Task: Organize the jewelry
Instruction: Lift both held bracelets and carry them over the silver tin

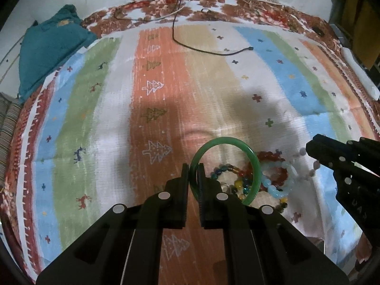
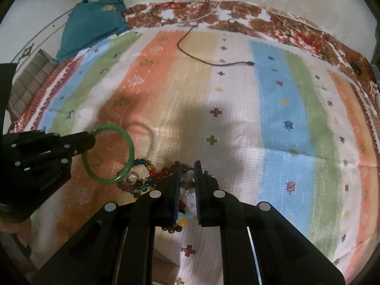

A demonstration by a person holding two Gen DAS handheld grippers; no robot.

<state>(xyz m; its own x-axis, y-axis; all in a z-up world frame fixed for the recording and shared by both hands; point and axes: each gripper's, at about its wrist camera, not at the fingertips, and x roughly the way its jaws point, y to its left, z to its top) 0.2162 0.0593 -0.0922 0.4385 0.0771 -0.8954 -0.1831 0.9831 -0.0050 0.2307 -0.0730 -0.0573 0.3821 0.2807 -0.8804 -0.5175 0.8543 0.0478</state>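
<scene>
Left hand-held gripper [image 1: 192, 173] is clamped on the rim of the smooth green jade-like bangle [image 1: 224, 142], which I judge lifted clear of the striped, patterned cloth [image 1: 95, 95] since the ring stands out ahead of the pads with the bead pile showing through it. From the right wrist view the same bangle hangs at the tip of that gripper, off to the left, just above the heap. My right hand-held gripper [image 2: 187, 180] has its jaws drawn together; pale, clear beads show in the narrow gap between the pads, and in the left view a thin strand of pale round beads [image 1: 308, 163] trails from its tip, so I read it as gripping that strand, though the contact itself is blurred. The tangle of multicoloured glass-bead bracelets [image 1: 249, 180] lies on the cloth below and between the two grippers. I take the step in hand to be separating pieces out of the pile, one per gripper. Next I would need to carry each piece to its own bare patch of cloth, well apart, and watch that the strand does not drag neighbouring bracelets along.
</scene>
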